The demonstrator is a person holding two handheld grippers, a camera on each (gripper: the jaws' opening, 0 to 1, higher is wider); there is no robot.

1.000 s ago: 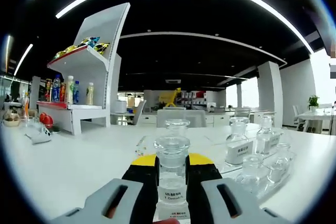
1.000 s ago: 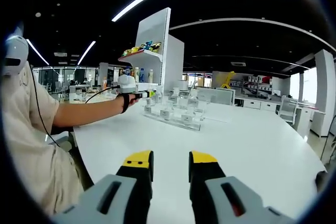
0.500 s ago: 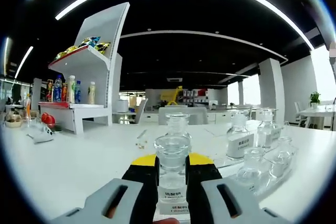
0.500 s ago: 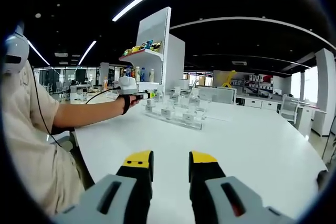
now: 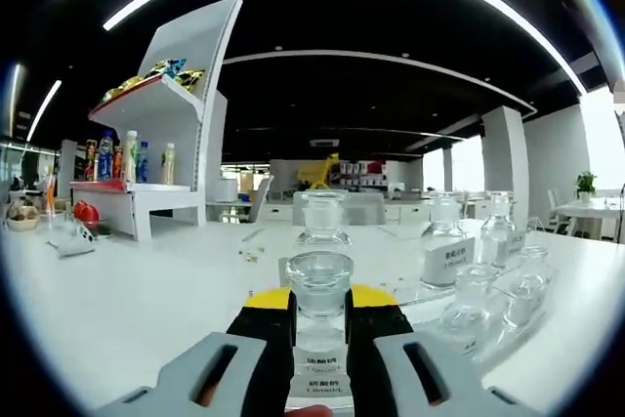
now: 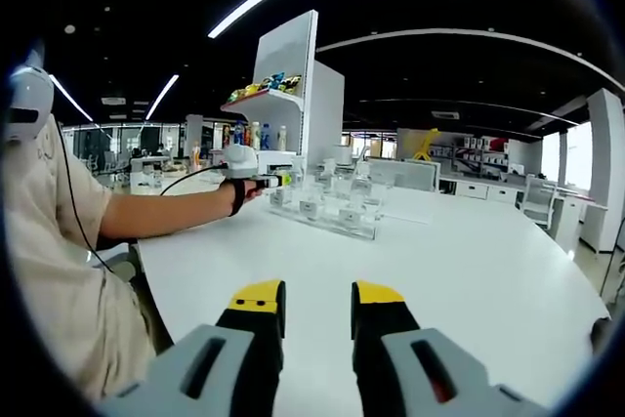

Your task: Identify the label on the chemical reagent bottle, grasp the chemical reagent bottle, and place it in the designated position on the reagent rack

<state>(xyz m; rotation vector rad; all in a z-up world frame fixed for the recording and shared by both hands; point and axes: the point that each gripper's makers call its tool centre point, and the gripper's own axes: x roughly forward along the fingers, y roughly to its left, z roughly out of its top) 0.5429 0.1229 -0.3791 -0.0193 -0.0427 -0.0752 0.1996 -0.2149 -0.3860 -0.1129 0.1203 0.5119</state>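
The reagent bottle [image 5: 319,314] sits clamped between the jaws of your left gripper [image 5: 319,312], above the white counter [image 5: 127,310]. Left stands a snack shelf [image 5: 156,134]; right, the clear reagent rack [image 5: 508,324] holds labelled bottles [image 5: 445,251]. Your right gripper [image 6: 318,302] hovers, jaws apart, holding nothing.

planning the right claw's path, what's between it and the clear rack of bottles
In the right gripper view, only bare white table lies between the right claw and the reagent rack. The left claw sits at the rack's left end, off that line.

White table [image 6: 469,271] carries clear reagent rack [image 6: 327,220], display shelf [image 5: 161,158]
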